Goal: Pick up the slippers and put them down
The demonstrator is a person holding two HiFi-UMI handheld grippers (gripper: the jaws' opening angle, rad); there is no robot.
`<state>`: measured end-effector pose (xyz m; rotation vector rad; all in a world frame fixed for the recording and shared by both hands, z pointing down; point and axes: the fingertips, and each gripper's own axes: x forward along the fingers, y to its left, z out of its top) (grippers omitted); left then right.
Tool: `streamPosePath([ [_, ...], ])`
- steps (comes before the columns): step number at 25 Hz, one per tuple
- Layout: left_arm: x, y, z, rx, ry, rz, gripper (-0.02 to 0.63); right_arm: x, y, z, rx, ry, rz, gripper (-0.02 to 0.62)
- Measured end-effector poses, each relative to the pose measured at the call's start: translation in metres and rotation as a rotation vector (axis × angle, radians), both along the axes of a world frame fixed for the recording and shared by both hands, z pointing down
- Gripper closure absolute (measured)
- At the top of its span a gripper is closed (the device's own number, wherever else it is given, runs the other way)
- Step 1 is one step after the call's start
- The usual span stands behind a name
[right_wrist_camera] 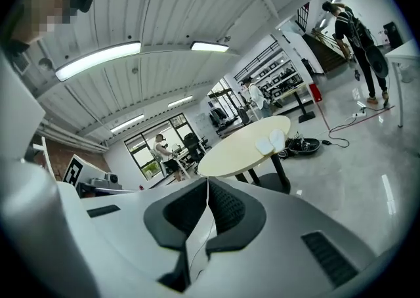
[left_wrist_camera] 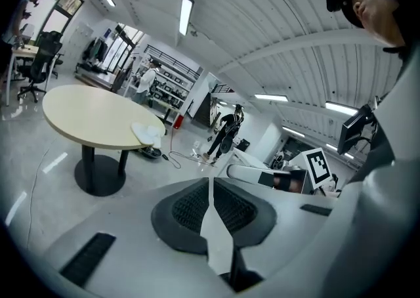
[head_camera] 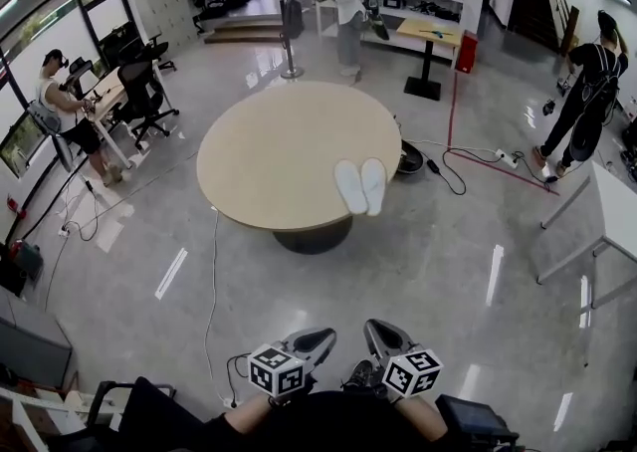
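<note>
A pair of white slippers point(head_camera: 359, 186) lies side by side at the near right edge of the round beige table point(head_camera: 269, 156). My left gripper point(head_camera: 320, 339) and right gripper point(head_camera: 378, 333) hang low at the bottom of the head view, close together and well short of the table, over the grey floor. In the left gripper view the slippers point(left_wrist_camera: 147, 134) show far off on the table edge point(left_wrist_camera: 92, 119), and the left gripper point(left_wrist_camera: 210, 188) is shut with nothing in it. The right gripper point(right_wrist_camera: 207, 188) is shut and empty too, with the slippers point(right_wrist_camera: 271, 142) far ahead.
A person sits at a desk point(head_camera: 62, 94) on the left beside an office chair point(head_camera: 141, 97). Another person stands by shelves point(head_camera: 349, 4) at the back, and a third point(head_camera: 587, 92) on the right. A white table point(head_camera: 617, 211), floor cables point(head_camera: 468, 166) and a black dish-like object point(head_camera: 410, 157) lie to the right.
</note>
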<state>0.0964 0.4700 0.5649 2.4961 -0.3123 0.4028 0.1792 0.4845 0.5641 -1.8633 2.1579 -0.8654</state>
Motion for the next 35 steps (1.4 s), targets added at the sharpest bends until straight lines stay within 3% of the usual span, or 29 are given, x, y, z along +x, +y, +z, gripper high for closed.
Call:
streamPosePath([
  [8,0.078,-0.037,0.01,0.003,-0.031,-0.038,0.568,0.086,-0.043,0.01,0.005,-0.041,-0.029,0.577],
  [19,0.081,-0.068,0.01,0.011,-0.059,-0.147,0.568,0.099,-0.07,0.013,0.036,-0.056,-0.087,0.577],
  [27,0.105,-0.113,0.011,0.017,-0.048,-0.096,0.568,0.13,-0.109,0.024,0.011,-0.056,-0.015,0.577],
  [35,0.104,-0.196,0.018,-0.03,-0.018,-0.083,0.568,0.139,-0.178,0.055,-0.061,-0.176,0.052,0.575],
])
